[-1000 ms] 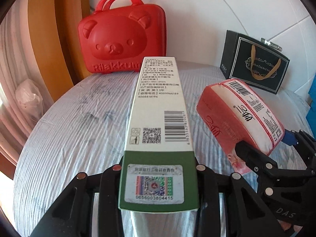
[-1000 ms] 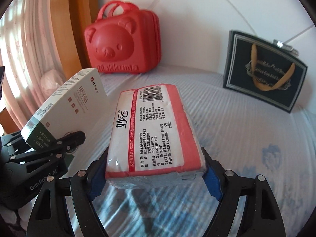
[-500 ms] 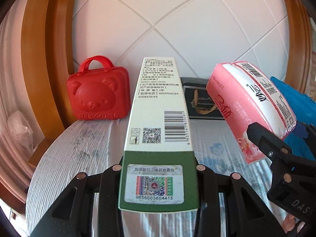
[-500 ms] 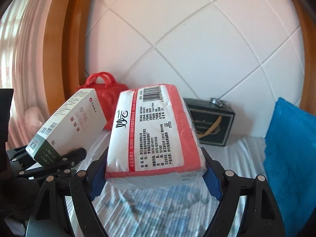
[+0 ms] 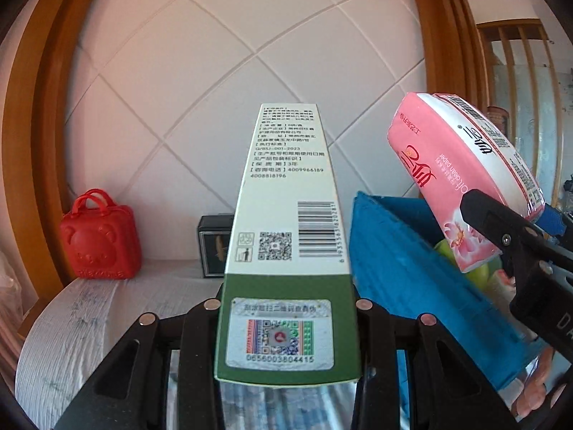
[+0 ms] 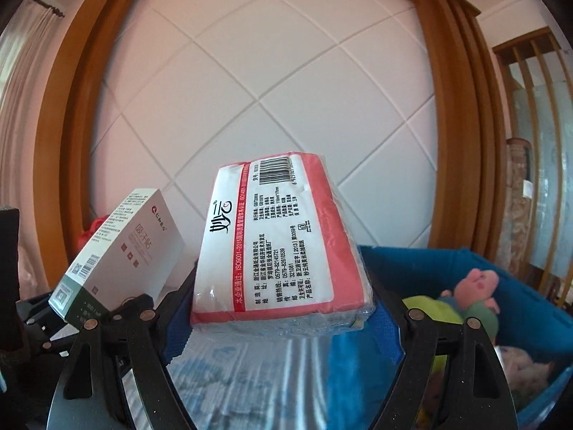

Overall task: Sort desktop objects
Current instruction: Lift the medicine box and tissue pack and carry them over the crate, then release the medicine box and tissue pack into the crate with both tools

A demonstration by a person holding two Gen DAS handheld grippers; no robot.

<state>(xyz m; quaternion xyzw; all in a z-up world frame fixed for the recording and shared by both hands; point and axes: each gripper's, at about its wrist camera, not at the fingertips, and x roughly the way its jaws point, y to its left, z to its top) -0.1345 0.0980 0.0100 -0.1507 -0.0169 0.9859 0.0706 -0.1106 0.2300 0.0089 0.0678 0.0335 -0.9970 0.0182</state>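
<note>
My left gripper (image 5: 286, 308) is shut on a long white and green carton (image 5: 286, 215), held up above the table. The carton also shows in the right wrist view (image 6: 121, 258), at the left. My right gripper (image 6: 283, 308) is shut on a pink and white tissue pack (image 6: 283, 243), held up over the near rim of a blue fabric bin (image 6: 530, 301). In the left wrist view the tissue pack (image 5: 462, 179) hangs above the blue bin (image 5: 412, 286), with the right gripper's fingers (image 5: 508, 236) clamped on it.
The bin holds a pink pig plush (image 6: 476, 286) and a green item (image 6: 429, 308). A red bear-face case (image 5: 98, 236) and a black gift bag (image 5: 215, 247) stand at the back of the white-covered table (image 5: 71, 322), against a tiled wall with a wooden frame.
Both grippers have risen and swung right with their loads. The blue bin has come into view under the tissue pack, and the red case and black bag have dropped back to the left.
</note>
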